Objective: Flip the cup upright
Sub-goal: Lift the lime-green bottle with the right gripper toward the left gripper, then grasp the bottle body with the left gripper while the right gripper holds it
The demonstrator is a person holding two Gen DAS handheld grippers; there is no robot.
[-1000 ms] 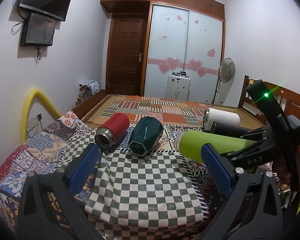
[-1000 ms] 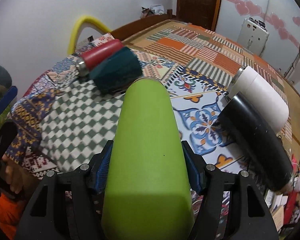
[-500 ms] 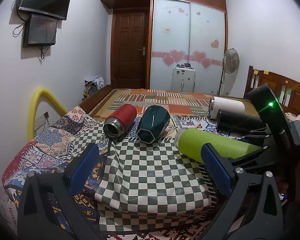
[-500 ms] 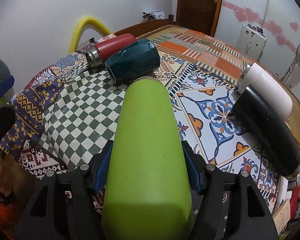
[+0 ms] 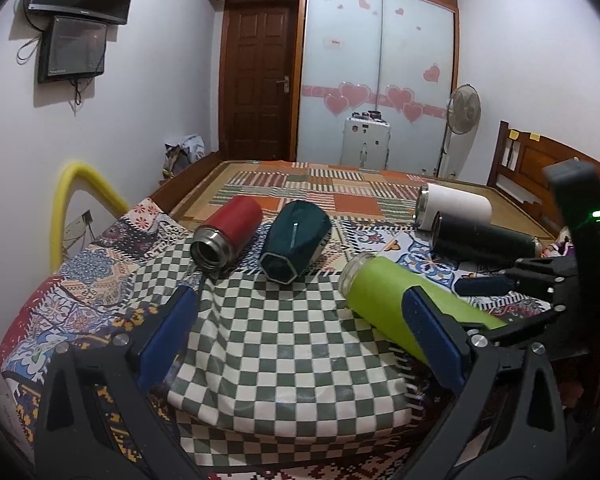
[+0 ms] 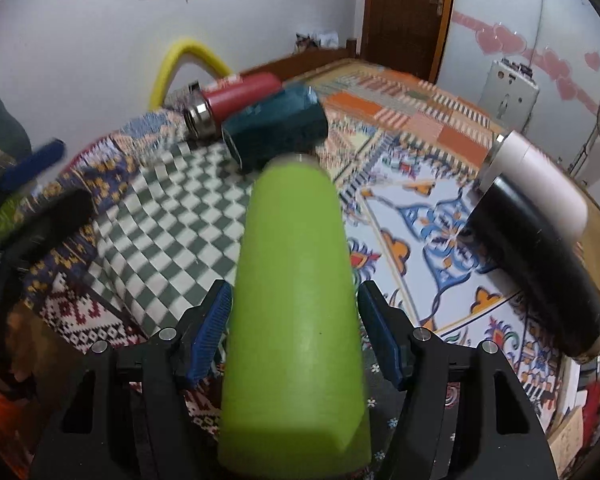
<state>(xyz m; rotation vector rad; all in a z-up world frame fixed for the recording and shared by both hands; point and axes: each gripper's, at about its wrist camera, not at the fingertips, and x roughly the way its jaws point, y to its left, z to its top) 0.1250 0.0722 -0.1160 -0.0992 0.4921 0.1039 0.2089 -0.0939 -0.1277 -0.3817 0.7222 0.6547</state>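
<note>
My right gripper (image 6: 296,320) is shut on a lime-green cup (image 6: 296,280) and holds it on its side, mouth pointing away, above the bed. The same cup shows in the left wrist view (image 5: 400,296) at the right, over the checkered cloth (image 5: 276,344). My left gripper (image 5: 300,336) is open and empty, low over the near edge of the cloth. A red cup (image 5: 228,236), a dark teal cup (image 5: 296,236), a white cup (image 5: 456,208) and a black cup (image 5: 480,240) lie on their sides on the bed.
The bed has a patterned quilt (image 5: 100,264) and a mat further back. A yellow padded rail (image 5: 72,200) stands at the left edge and a wooden headboard (image 5: 540,168) at the right. A white appliance (image 5: 364,140) and a fan (image 5: 464,108) stand by the wardrobe.
My right gripper has lifted and tilted the green cup, so its mouth is higher against the bed. My left gripper has drawn back and up slightly; the other cups have not moved.
</note>
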